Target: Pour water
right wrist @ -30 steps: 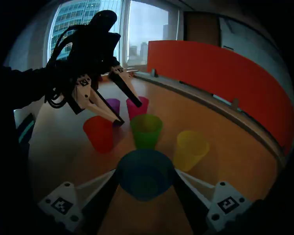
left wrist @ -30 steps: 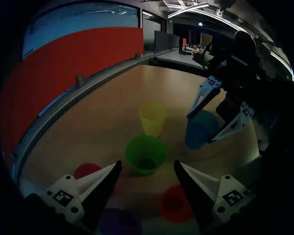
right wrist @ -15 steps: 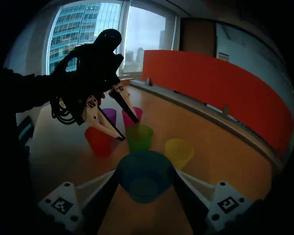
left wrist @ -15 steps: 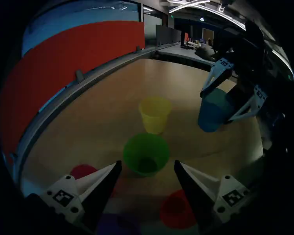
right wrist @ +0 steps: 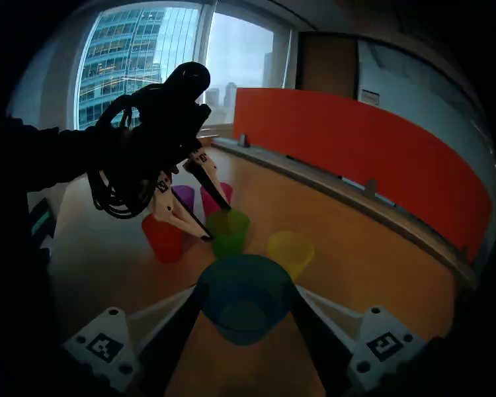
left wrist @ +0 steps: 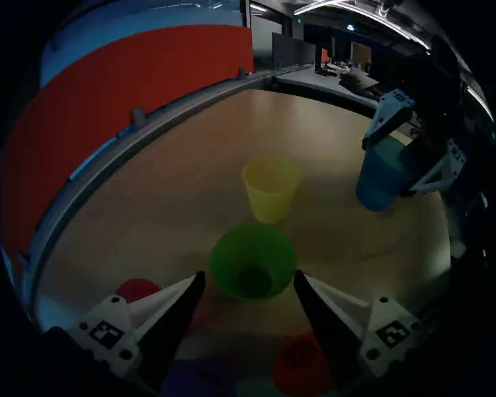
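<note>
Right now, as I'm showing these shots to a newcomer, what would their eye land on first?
The blue cup clamped in the right hand-held gripper, front and centre in the right gripper view. Next, the bright green cup on the wooden table, just ahead of the open left hand-held gripper, and the long orange-red partition along the table's edge.

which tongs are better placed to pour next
Right. The right tongs are shut on the blue cup, held above the table. The left tongs are open and empty, with the green cup just ahead.
</note>
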Tool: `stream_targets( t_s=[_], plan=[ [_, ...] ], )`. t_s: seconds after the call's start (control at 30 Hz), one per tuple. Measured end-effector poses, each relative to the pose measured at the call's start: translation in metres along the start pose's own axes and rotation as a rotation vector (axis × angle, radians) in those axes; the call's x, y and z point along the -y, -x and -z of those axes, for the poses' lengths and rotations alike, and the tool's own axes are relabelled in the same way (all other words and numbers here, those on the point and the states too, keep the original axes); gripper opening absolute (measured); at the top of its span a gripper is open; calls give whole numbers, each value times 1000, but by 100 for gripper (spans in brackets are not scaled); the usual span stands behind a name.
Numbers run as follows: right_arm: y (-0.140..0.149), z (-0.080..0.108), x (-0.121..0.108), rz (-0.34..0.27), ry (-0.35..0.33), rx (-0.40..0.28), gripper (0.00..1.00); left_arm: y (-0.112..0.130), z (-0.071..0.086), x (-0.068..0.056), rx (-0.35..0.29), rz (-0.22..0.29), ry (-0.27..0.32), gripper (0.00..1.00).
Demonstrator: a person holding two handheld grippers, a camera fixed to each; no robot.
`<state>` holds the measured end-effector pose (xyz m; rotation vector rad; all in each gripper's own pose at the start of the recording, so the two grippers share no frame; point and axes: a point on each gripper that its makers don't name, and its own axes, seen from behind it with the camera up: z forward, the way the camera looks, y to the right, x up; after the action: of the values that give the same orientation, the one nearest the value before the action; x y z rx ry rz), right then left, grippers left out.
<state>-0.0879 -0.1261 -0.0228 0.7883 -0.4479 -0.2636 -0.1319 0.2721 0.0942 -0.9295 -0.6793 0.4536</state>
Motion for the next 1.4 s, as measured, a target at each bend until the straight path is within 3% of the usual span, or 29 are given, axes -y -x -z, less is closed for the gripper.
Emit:
stream_targets(
  t_s=[0.77,1.1,1.4],
  plan=[
    [9,2,-4,-7,7,13,93,-3,-14,-3,37,8,-35,100],
    [10,2,-4,-8,6,16,93,-2,-13,-6,38,4,-31,89],
    [9,1,-3,-7,6,17,93,-2,-9,-7,35,6,-23,87]
  ],
)
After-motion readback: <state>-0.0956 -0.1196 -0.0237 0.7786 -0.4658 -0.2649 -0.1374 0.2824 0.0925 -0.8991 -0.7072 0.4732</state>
